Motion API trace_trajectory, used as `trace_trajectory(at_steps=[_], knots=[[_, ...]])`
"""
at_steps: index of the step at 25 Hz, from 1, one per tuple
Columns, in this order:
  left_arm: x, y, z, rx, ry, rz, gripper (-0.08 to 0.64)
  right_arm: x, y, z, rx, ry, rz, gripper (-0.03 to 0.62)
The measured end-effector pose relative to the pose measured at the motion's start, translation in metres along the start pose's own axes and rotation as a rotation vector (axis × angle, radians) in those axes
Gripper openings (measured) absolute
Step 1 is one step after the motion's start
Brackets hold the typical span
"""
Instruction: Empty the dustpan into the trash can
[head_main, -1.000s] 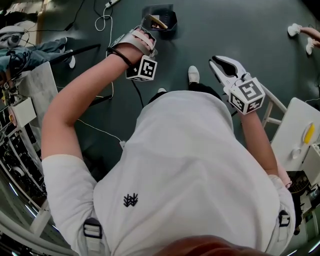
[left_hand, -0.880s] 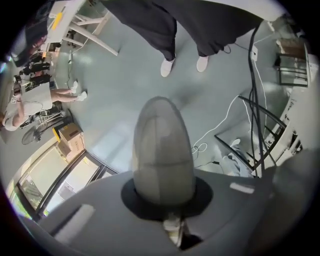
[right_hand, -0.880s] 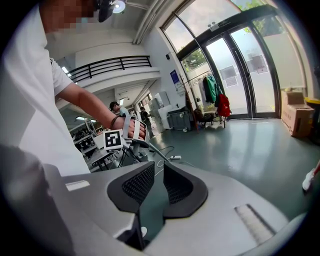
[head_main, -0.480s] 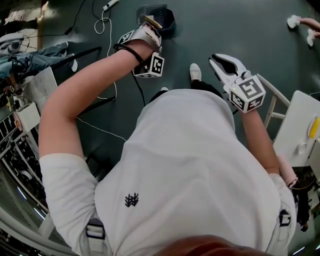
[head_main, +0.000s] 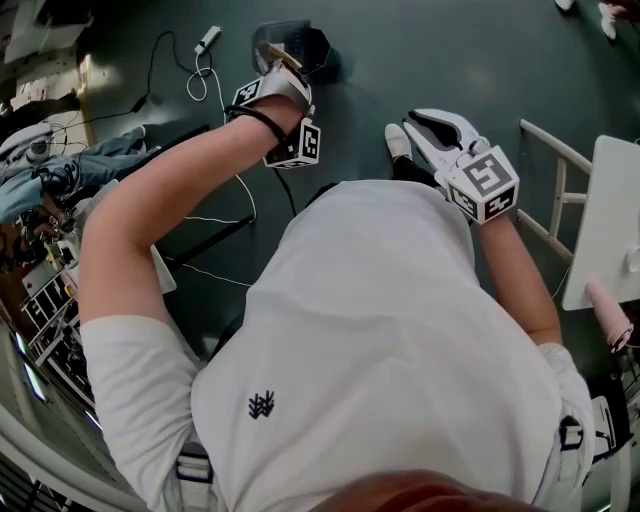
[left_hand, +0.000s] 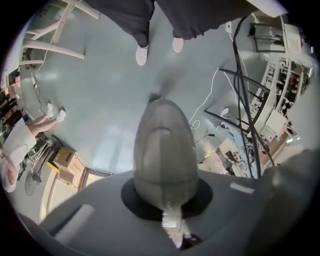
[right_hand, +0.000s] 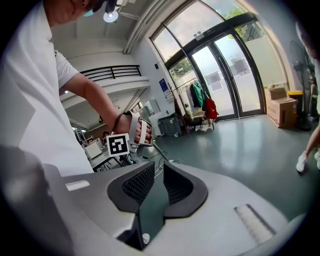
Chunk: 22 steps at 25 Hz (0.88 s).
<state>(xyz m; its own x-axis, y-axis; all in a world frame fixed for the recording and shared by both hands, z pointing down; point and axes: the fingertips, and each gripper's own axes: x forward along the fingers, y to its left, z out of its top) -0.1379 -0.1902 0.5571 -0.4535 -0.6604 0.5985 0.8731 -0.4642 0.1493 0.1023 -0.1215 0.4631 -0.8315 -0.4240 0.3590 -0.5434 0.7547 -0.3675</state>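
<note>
Dark green-grey floor (head_main: 480, 60) all round, with thin cables (head_main: 200, 70) looping across it at the person's left. Nearest in the head view, a white shirt (head_main: 380, 330) filling the lower frame, both bare forearms (head_main: 170, 190) reaching forward from it. Right gripper (right_hand: 159, 167) out ahead of the chest, just beside a white shoe (head_main: 397, 140), jaws at a narrow slit with nothing between them, only floor and cable showing through the gap. Left gripper (head_main: 282, 78) higher in the frame and farther forward on a bent arm, wrist strapped, marker cube (head_main: 300, 143) hanging beneath. Clamped tight on a grey rounded piece filling the middle of the left gripper view, most likely the handle of the dustpan (left_hand: 162, 150), blurred by closeness; black pads (left_hand: 131, 196) pressed against it on either side. Aimed back toward the person's own legs (left_hand: 135, 20) and both shoes, visible at the top of that view. Just beyond the left gripper in the head view, the dark trash can (head_main: 318, 47) on the floor, a tan strip (head_main: 284, 56) at its near edge. Off to the right, a white table (head_main: 615, 220) with a slatted white frame (head_main: 553, 190) beside it. Farther still, in the right gripper view, tall glass doors (right_hand: 225, 75), cardboard boxes (right_hand: 281, 107) beside them, clothes (right_hand: 200, 97) hanging on a rack, and a railed upper gallery (right_hand: 107, 74) at the left.
</note>
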Motion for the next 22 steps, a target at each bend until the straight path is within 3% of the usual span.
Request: trace_trajectory(at_steps=[4, 16, 22], knots=[[-0.012, -0.007, -0.002, 0.026, 0.019, -0.070, 0.054, -0.003, 0.005, -0.001, 0.003, 0.006, -0.008, 0.057], [-0.020, 0.012, -0.008, 0.059, 0.107, -0.134, 0.054, 0.008, 0.026, 0.003, -0.002, 0.008, 0.018, 0.057], [-0.019, 0.006, -0.004, 0.041, 0.081, -0.145, 0.054, 0.004, 0.022, -0.006, 0.022, 0.020, -0.005, 0.057]])
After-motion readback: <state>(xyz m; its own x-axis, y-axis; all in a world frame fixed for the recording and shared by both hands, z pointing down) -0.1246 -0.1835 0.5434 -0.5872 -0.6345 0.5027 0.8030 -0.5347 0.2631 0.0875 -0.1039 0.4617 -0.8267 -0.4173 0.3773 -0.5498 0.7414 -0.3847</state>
